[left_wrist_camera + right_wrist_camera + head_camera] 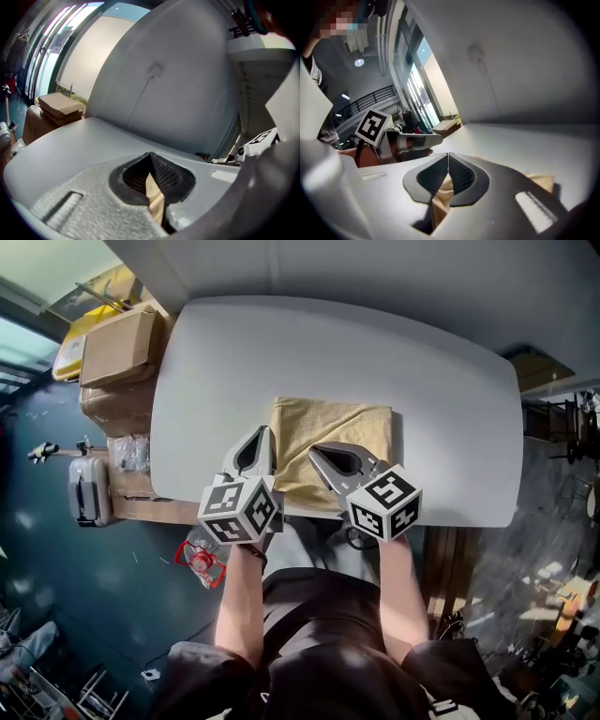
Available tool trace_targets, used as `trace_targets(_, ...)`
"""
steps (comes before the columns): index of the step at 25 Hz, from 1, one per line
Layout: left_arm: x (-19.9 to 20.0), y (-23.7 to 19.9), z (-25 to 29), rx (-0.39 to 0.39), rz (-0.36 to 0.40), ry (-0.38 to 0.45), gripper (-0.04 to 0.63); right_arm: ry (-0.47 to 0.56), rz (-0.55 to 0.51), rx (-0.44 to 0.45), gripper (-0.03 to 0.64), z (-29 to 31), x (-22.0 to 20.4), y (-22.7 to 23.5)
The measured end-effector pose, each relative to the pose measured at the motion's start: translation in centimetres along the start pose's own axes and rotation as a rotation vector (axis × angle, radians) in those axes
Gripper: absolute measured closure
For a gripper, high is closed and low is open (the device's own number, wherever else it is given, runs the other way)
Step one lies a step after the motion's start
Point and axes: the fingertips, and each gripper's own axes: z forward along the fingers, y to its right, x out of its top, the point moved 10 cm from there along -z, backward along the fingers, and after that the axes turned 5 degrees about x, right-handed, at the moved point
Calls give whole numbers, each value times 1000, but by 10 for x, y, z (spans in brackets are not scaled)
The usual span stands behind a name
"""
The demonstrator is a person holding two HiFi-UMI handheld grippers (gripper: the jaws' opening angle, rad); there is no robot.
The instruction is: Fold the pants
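Tan pants point(330, 446) lie folded into a rectangle on the near half of the white table point(206, 381). My left gripper point(266, 434) is at their near left edge and my right gripper point(317, 454) over their near middle. Both hold a near edge of the cloth lifted off the table. In the left gripper view the jaws are closed on a strip of tan fabric point(156, 197). The right gripper view shows the same: its jaws pinch a fold of the pants point(442, 194), and another corner of them point(540, 182) pokes out at the right.
Cardboard boxes point(117, 348) and a small suitcase point(89, 488) stand on the floor left of the table. A red-capped plastic bottle point(200, 559) lies near the person's left arm. The table's far half and both sides are bare.
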Motion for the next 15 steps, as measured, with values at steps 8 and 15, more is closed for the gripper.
trace_targets(8,57,67,-5,-128,99,146,591,317,-62,-254,611,-91,60,12)
trace_targets(15,89,116,-18,-228,114,235,591,452,-186,-360,612,-143,97,-3)
